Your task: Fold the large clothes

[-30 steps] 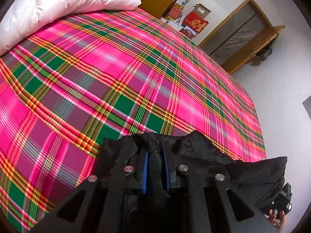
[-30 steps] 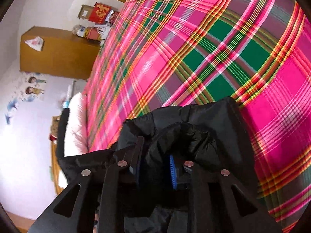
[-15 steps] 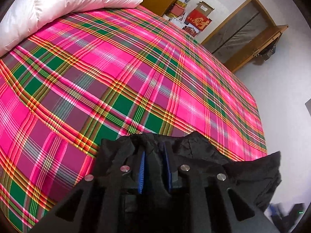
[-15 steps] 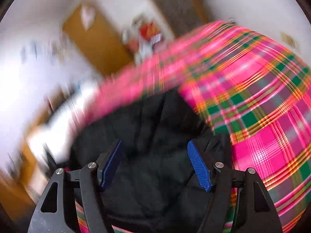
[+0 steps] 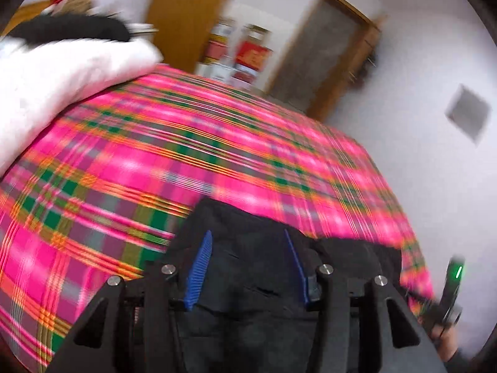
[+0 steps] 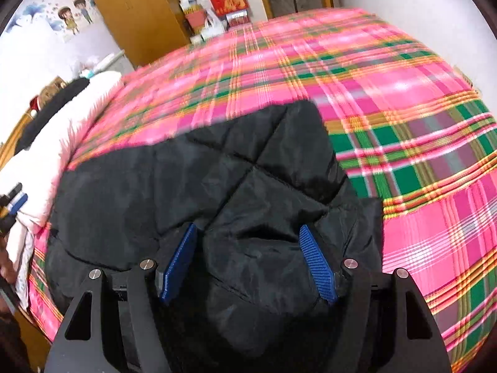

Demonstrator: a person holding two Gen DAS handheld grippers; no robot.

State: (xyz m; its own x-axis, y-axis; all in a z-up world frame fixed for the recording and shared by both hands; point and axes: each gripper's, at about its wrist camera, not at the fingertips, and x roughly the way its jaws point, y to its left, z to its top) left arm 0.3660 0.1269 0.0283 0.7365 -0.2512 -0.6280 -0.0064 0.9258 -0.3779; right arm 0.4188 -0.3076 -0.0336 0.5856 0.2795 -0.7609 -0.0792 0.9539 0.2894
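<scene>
A: Nearest to us, we are holding the right gripper (image 6: 248, 258) with its blue pads spread wide, gripping nothing; the black quilted jacket (image 6: 192, 174) is lying under and between them on the plaid bedspread (image 6: 403, 99).

B: And the left gripper (image 5: 245, 264) is also standing parted, its pads either side of a dark fold of the jacket (image 5: 248, 248) without pinching it. The left view is smearing badly, so we are not trusting fine detail there.

A: What are we risking from here?

B: We are judging that the jacket is sitting close to the near edge of the bed, bunched rather than flat. With both grippers released, the puffy, slick fabric could be sliding back off the edge. If we are closing on one thin layer only, the padding may be slipping out as we lift.

A: And the fold itself?

B: The quilting is springy, so any crease could be popping open, and the fold may be coming out crooked.

A: Farther out, the white duvet (image 6: 62, 143) is crowding the left side, so a swung sleeve could be landing on it.

B: As for containers, we are seeing only cardboard boxes (image 6: 230, 3) stacked by the wardrobe (image 6: 136, 15); their contents are not showing.
</scene>
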